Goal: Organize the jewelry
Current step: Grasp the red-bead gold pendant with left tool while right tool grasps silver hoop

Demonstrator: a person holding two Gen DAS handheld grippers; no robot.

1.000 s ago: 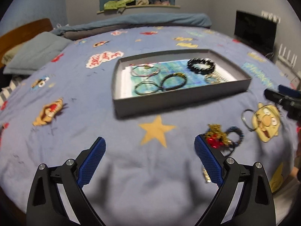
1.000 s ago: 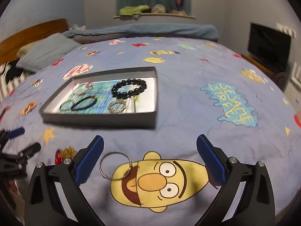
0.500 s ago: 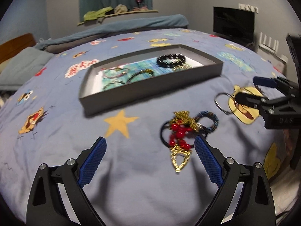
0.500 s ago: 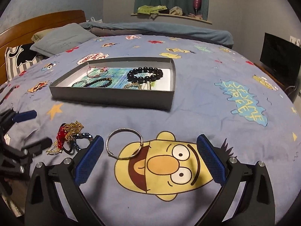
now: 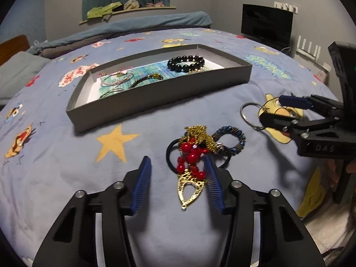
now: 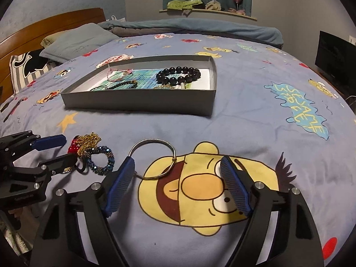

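Observation:
A grey tray [image 5: 160, 93] on the bed holds a black bead bracelet [image 5: 185, 63] and several thin bracelets. In front of it lies a tangled pile: a gold and red bead necklace [image 5: 191, 155], a black hair band and a blue bead bracelet [image 5: 232, 138]. My left gripper [image 5: 178, 166] is open, its fingers either side of the necklace's lower part. A silver bangle [image 6: 153, 159] lies on the yellow face print. My right gripper [image 6: 178, 166] is open around the bangle's near edge. The tray [image 6: 138, 104] and pile [image 6: 93, 151] also show in the right wrist view.
The bed has a blue cartoon-print cover [image 6: 244, 122]. Pillows [image 6: 75, 37] and a wooden headboard [image 6: 51, 22] are at the far left. A rolled blanket [image 6: 189, 27] lies at the back. A black TV [image 5: 267, 26] stands to the right.
Both grippers have moved forward and down and narrowed. The left now straddles the necklace pile; the right now reaches the silver bangle.

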